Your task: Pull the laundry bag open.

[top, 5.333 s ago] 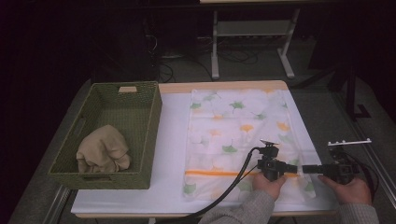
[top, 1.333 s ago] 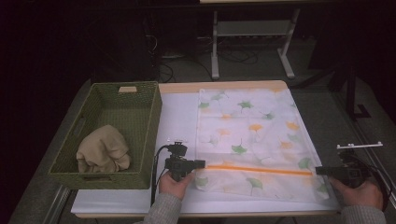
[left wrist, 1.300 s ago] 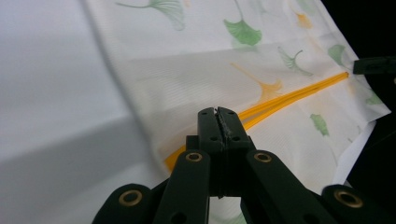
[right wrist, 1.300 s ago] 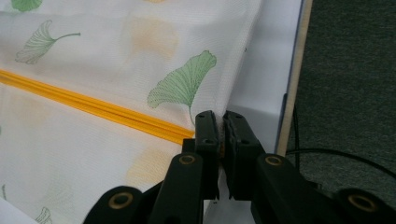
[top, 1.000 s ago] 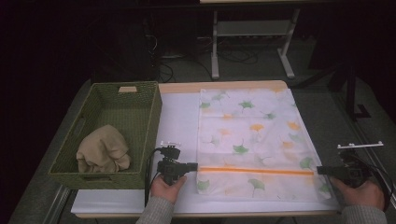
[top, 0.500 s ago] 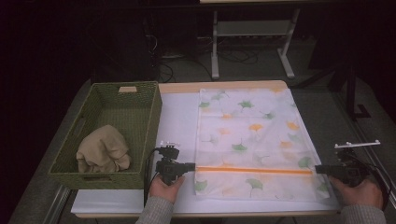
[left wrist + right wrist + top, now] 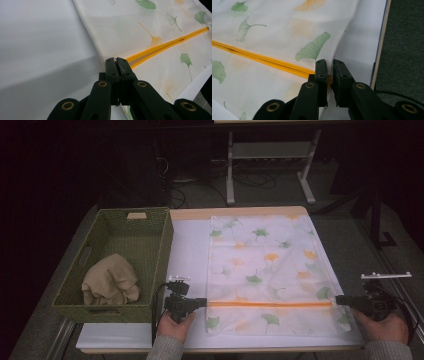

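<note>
High view shows your two hands at the near edge of the table [image 7: 190, 250], each at one end of the orange zipper [image 7: 270, 304] that runs across the leaf-printed mesh bag [image 7: 265, 265] lying flat on the white sheet. Your left gripper [image 7: 202, 303] sits at the bag's left edge; in the left gripper view its jaws are pressed together on the edge of the bag [image 7: 155, 37] where the zipper [image 7: 160, 48] ends. Your right gripper [image 7: 340, 300] is at the bag's right edge; in the right gripper view its jaws have just been easing apart, with a narrow gap and the bag's edge [image 7: 287, 37] and zipper end [image 7: 262, 60] between them. Left of the sheet, the green woven basket [image 7: 150, 220] holds a crumpled beige cloth [image 7: 110, 282]; its small tag [image 7: 136, 215] shows no writing you can read
</note>
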Demonstrator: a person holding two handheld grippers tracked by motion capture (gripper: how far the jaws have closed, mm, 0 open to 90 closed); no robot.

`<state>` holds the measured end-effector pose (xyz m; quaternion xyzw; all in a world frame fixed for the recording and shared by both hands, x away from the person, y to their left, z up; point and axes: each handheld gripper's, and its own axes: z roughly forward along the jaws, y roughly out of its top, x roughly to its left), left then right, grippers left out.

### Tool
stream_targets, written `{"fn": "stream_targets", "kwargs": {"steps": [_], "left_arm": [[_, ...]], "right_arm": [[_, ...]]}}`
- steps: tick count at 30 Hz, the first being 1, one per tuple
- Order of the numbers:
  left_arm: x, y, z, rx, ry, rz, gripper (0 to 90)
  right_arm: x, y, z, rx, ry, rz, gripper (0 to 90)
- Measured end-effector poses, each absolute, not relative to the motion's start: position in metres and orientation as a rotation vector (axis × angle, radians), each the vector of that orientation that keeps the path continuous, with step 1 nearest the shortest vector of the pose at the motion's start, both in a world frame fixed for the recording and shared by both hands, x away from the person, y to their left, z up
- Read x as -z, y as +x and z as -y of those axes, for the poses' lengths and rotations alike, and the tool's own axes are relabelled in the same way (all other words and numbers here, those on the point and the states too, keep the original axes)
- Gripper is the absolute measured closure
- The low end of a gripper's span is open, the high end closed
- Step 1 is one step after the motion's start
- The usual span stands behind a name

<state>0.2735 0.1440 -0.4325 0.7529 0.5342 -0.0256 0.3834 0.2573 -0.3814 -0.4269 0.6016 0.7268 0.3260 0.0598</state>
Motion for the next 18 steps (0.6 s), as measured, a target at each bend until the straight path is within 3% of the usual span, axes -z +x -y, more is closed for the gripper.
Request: {"fn": "stream_targets", "kwargs": {"steps": [18], "left_arm": [[0.424,0.271,-0.149,0.037,1.907,-1.366,71.3]], "right_arm": [[0.41,0.25,0.369,-1.028,1.722,-2.193,73.1]]}}
